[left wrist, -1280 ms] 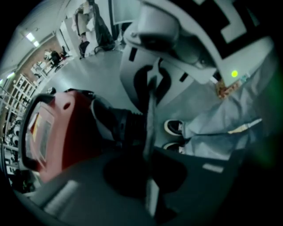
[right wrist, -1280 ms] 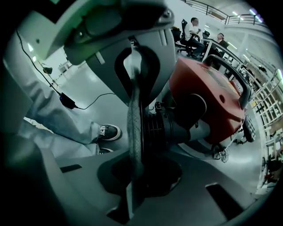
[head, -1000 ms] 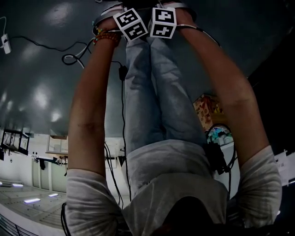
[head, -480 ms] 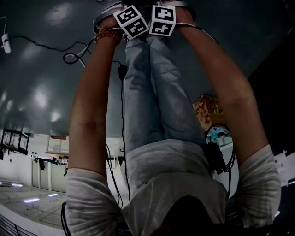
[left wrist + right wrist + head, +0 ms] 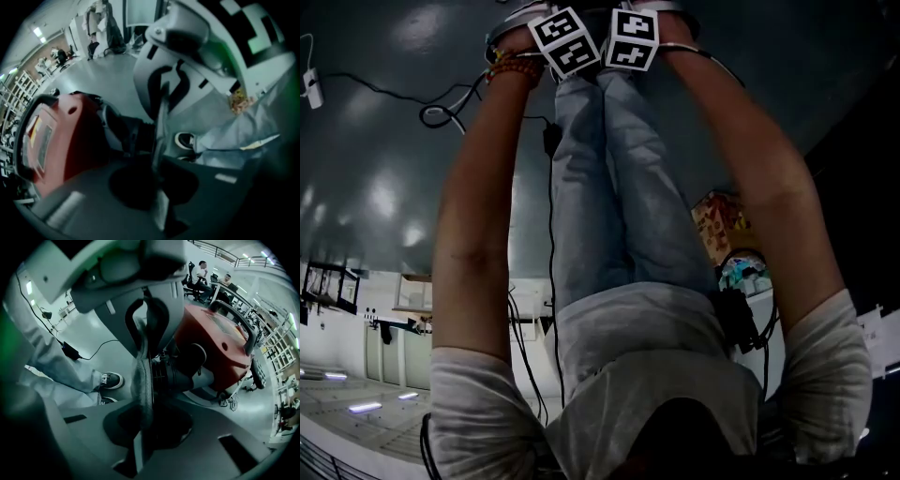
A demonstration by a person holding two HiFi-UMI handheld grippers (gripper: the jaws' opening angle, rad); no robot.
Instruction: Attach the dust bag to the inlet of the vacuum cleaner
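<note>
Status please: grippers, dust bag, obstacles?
Left gripper, right gripper: jaws shut on dust bag. Bag near vacuum cleaner inlet; attachment unclear. No obstacle seen.

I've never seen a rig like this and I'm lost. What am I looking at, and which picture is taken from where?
No robot: a person holds two grippers. The head view looks down their arms to the marker cubes on the grippers. The other two cameras ride on the left gripper and right gripper. Both are shut on the dust bag, seen edge-on. On the floor stands the red vacuum cleaner; its black inlet is close by the bag.
</note>
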